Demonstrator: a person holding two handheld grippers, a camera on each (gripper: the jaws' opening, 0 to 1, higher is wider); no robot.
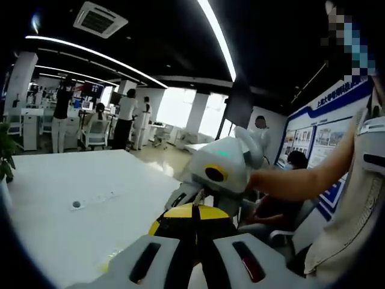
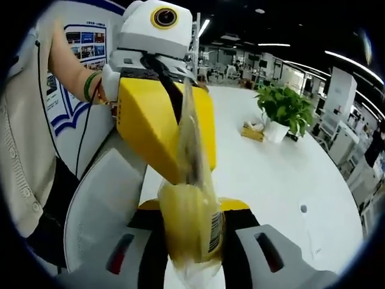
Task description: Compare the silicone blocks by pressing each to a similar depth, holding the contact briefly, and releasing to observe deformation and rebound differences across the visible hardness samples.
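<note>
A clear plastic packet (image 2: 191, 226) with a yellow block inside and a barcode label stands between my right gripper's (image 2: 192, 211) jaws, which are shut on it. The packet's thin clear top runs up into the yellow jaws of my left gripper (image 2: 179, 171), which are pinched together on the film. In the left gripper view my left gripper (image 1: 194, 218) has its yellow and black jaw tips close together. The packet itself is hard to make out there. My right gripper (image 1: 212, 177) sits just beyond those tips, and a person's bare forearm (image 1: 301, 180) reaches to it.
A large white table (image 2: 271, 174) carries a potted plant (image 2: 286, 108), a small yellow item (image 2: 252, 131) and small white objects (image 1: 90, 201). A white chair (image 2: 99, 205) stands at the table's edge. A seated person (image 1: 283, 205) and wall posters (image 1: 325, 135) are close; several people stand far off.
</note>
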